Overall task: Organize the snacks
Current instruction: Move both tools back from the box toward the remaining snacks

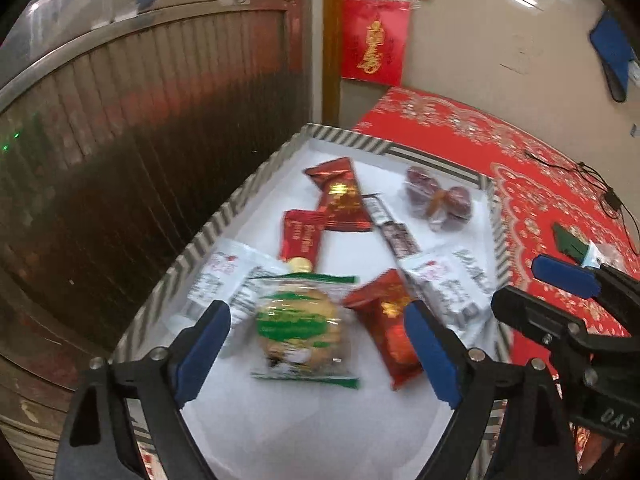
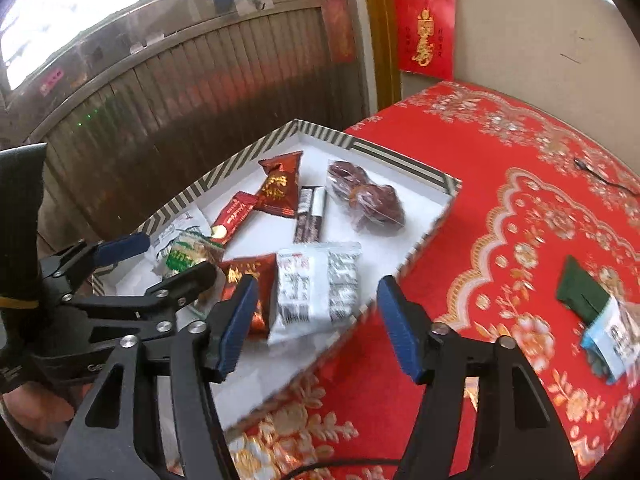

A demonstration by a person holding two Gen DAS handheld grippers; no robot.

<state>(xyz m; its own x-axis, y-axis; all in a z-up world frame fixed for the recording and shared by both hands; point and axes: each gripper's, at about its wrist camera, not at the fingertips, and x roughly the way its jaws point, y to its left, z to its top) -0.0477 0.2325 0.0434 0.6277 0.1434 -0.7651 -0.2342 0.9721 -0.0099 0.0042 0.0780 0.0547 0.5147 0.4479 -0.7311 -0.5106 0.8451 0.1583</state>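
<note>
A white box with a striped rim [image 1: 224, 216] [image 2: 240, 158] holds several snacks. My left gripper [image 1: 318, 350] is open and empty, hovering over a green-and-clear cookie pack [image 1: 300, 328] [image 2: 182, 256] in the box. A red packet [image 1: 390, 328] [image 2: 246, 280] and a white packet [image 1: 448, 280] [image 2: 314, 284] lie beside it. My right gripper [image 2: 316, 320] is open and empty above the box's near right edge. It also shows in the left wrist view [image 1: 532, 284]. A green-and-blue snack pack [image 2: 596, 312] [image 1: 576, 246] lies alone on the red cloth, to the right.
The box also holds two more red packets [image 1: 340, 192], a dark bar [image 1: 390, 228] and a bag of dark red fruit [image 1: 438, 198]. The red patterned tablecloth [image 2: 500, 208] spreads right of the box. A black cable [image 1: 592, 184] lies at the far right. A ribbed wall panel [image 1: 140, 140] stands left.
</note>
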